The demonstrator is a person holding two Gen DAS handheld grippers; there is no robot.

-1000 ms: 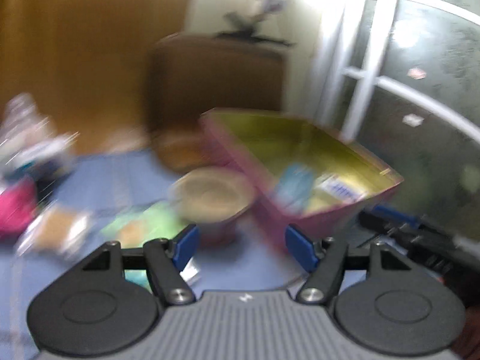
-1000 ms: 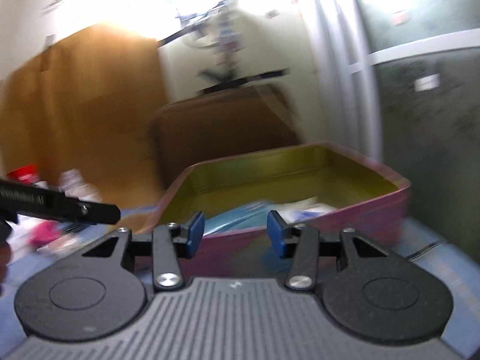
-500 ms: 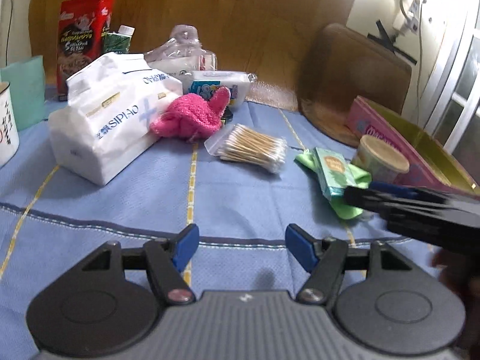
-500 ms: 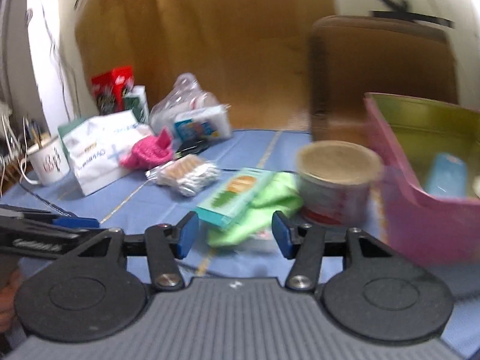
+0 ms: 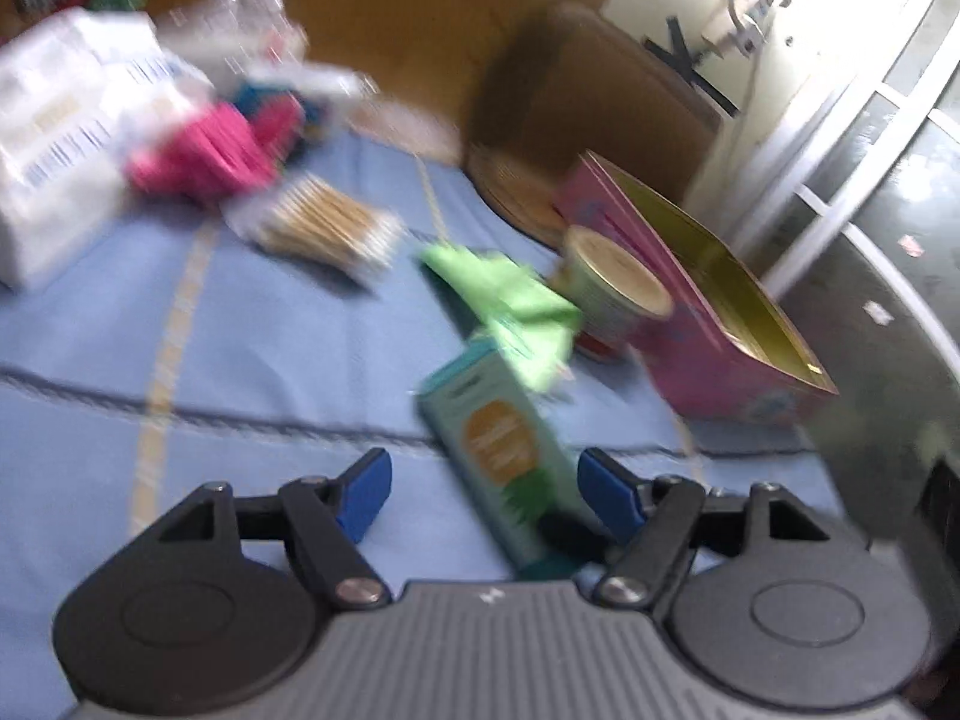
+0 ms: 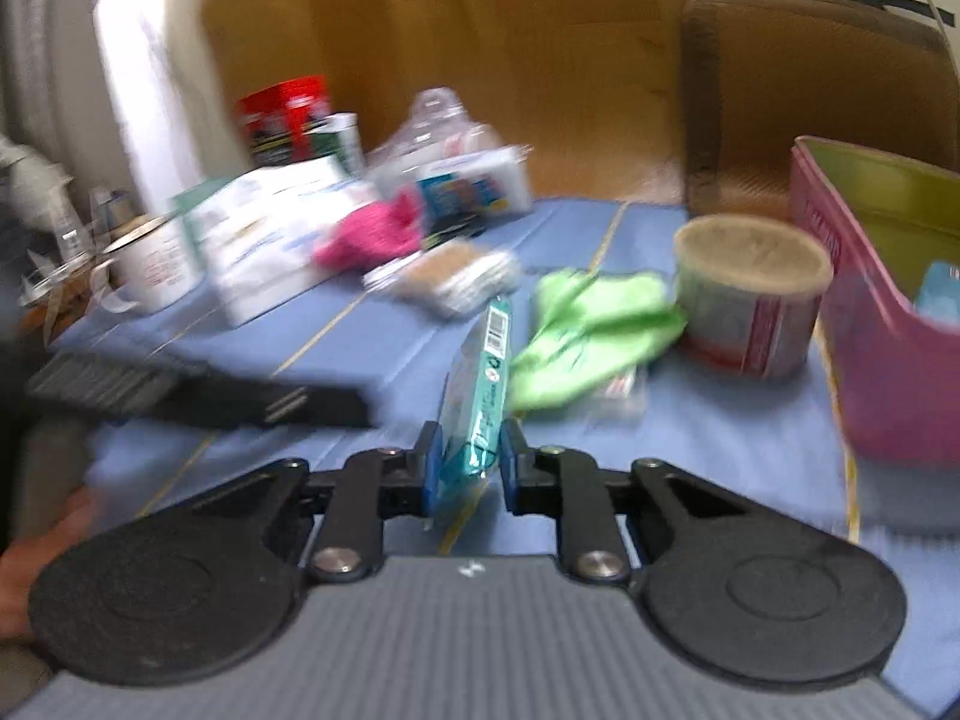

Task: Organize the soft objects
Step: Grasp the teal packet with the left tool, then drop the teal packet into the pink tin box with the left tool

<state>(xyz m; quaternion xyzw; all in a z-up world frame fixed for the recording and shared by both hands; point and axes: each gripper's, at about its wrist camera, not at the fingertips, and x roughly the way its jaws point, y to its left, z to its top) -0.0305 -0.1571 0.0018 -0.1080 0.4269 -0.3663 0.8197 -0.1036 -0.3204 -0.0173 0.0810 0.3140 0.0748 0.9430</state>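
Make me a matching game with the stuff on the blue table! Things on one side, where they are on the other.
Things:
1. teal packet
2. green cloth
3. round tub
4. cotton buds

Places:
A. just left of the pink box
B. lying flat between the packet and the tub
C. pinched in the right tool
D. in a clear bag near the pink fluffy thing

Pairs: 1-C, 2-B, 3-A, 4-D

Print on the teal packet (image 6: 480,396) blurred (unreadable); pink tin (image 6: 882,372) edge-cropped.
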